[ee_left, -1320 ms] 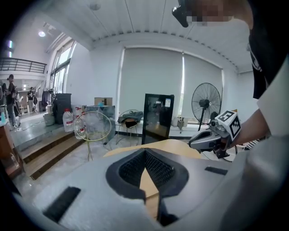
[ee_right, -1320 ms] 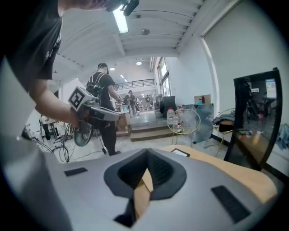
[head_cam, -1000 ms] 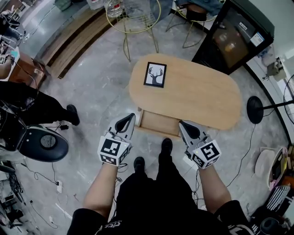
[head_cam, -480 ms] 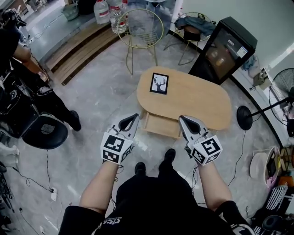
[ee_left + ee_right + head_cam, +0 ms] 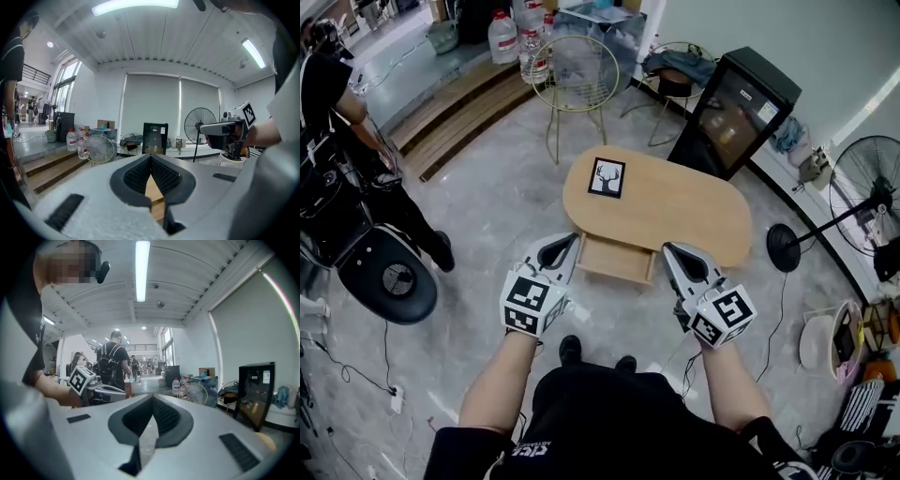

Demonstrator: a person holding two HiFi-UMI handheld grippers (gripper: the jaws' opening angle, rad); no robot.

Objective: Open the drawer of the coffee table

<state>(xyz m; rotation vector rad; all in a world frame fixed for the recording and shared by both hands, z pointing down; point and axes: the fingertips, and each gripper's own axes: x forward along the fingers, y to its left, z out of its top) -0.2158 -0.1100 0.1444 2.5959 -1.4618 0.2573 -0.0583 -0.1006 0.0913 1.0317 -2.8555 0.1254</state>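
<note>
The oval wooden coffee table [image 5: 675, 211] stands on the grey floor ahead, with a framed deer picture [image 5: 607, 177] on its left end. Its drawer [image 5: 615, 259] is pulled out towards me and shows a bare wooden bottom. My left gripper [image 5: 570, 241] is shut and holds nothing; it hovers above the drawer's left corner, clear of it. My right gripper [image 5: 668, 249] is shut and empty too, above the drawer's right corner. In the left gripper view the shut jaws [image 5: 151, 157] point level across the room. The right gripper view shows its jaws [image 5: 152, 397] shut as well.
A black round stool [image 5: 386, 277] and floor cables lie to the left, near a standing person [image 5: 328, 94]. Behind the table are a wire chair [image 5: 577, 61], water bottles [image 5: 502, 37], wooden steps [image 5: 455, 94] and a black glass-front cabinet [image 5: 736, 105]. A standing fan [image 5: 865, 195] is at the right.
Both grippers have risen and drawn back from the drawer, still shut. The table now looks smaller and farther away. The drawer stays pulled out.
</note>
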